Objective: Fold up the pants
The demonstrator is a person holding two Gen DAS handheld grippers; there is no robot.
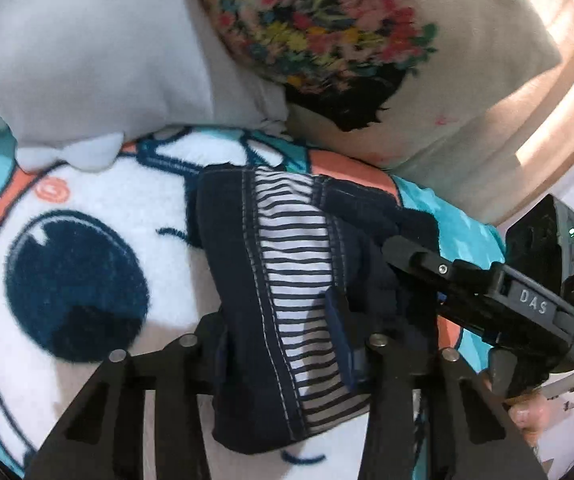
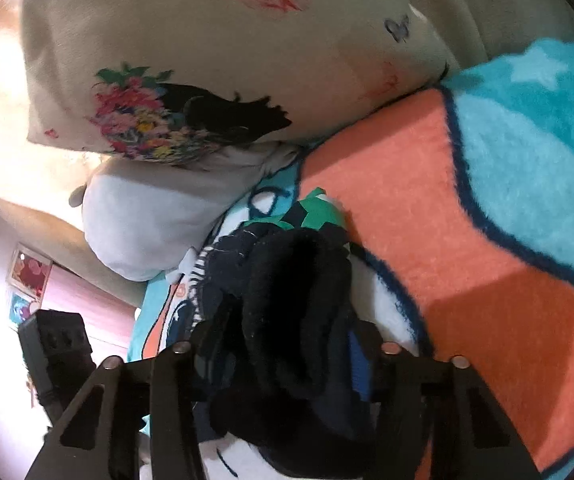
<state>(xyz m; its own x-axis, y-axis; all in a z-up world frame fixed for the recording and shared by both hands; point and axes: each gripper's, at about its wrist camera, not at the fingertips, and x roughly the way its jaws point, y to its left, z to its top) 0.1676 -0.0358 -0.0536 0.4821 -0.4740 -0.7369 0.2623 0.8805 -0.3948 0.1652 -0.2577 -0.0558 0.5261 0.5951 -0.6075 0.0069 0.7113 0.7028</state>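
Mid-fold: left gripper [image 1: 287,344] and right gripper [image 2: 283,344] each stood part-closed, pinching the pants [image 1: 287,264] between their fingers. Next likely needed: carry the held edge forward over the blanket [image 1: 87,200].

Home bedroom, likely a child's: bed covered by a fleece cartoon blanket [image 1: 87,216] in teal, orange and white. A floral-print pillow [image 1: 367,40] and a plain white pillow [image 1: 87,60] lie at its head; pictures [image 2: 27,276] hang on a pink wall
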